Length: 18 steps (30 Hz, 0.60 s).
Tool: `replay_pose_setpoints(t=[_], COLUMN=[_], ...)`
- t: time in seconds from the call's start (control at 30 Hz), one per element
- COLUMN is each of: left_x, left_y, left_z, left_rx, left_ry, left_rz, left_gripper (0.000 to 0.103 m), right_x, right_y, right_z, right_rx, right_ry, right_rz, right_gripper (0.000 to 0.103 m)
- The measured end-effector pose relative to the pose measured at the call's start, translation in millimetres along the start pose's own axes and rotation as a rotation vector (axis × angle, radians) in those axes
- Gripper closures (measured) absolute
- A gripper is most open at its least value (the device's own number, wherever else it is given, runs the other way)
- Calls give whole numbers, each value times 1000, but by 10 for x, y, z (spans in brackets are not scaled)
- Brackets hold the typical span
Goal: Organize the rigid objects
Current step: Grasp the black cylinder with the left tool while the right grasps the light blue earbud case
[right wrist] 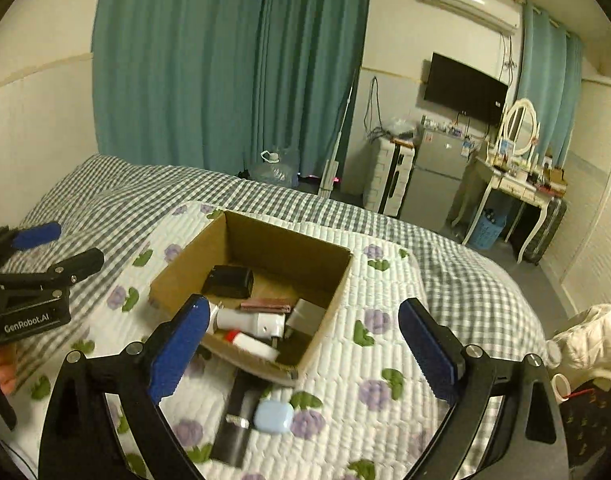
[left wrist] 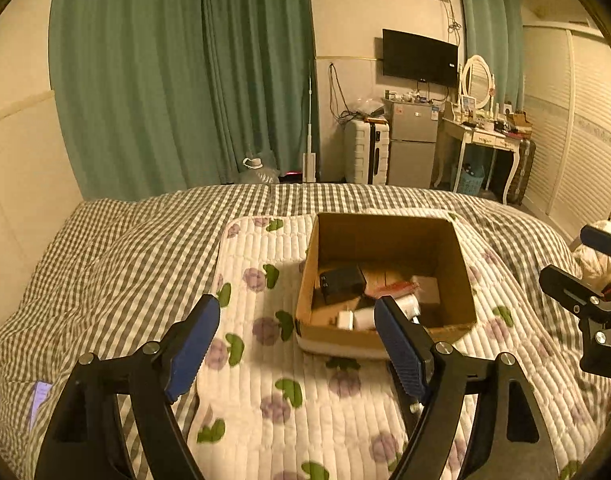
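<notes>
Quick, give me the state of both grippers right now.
Left gripper: open, holding nothing, in front of the cardboard box.
Right gripper: open, holding nothing, above the box's near side.

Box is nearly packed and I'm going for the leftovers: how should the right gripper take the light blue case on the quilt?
Come straight down with the open right gripper and pinch the light blue case across its shorter width. It is a rounded pebble lying flat, its left edge on the black object, so side access looks poor; close gently, the smooth shell may slip.
</notes>
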<state>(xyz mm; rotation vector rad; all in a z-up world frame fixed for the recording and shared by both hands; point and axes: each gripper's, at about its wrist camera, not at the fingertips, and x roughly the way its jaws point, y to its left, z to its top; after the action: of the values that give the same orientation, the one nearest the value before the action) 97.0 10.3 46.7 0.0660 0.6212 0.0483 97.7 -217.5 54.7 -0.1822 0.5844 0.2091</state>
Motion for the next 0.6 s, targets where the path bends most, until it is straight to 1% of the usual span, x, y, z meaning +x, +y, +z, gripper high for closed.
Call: replay_pose_setpoints(t=[0.13, 0.27, 0.4, 0.53, 0.6], left_x=[-21, 126, 366, 660, 785], left_y=[-97, -268, -385, -506, -560], left_z=[-160, -367, -597, -823, -935], left_rx=[-10, -8, -40, -64, -73], left_ry=[20, 64, 128, 193, 224], left_rz=[-9, -16, -35, -18, -22], left_gripper=[20, 20, 20, 20, 20], right_x=[-138, -114, 55, 315, 478], right_y=[-4, -25, -30, -51, -77], right_z=[-147, -345, -583, -824, -955], right_rx=[-29, -38, -67, -86, -93], right_ry=[7, 24, 71, 135, 158], right_rz=[-7, 16, 17, 13, 14], right_gripper=[7, 7, 7, 7, 7])
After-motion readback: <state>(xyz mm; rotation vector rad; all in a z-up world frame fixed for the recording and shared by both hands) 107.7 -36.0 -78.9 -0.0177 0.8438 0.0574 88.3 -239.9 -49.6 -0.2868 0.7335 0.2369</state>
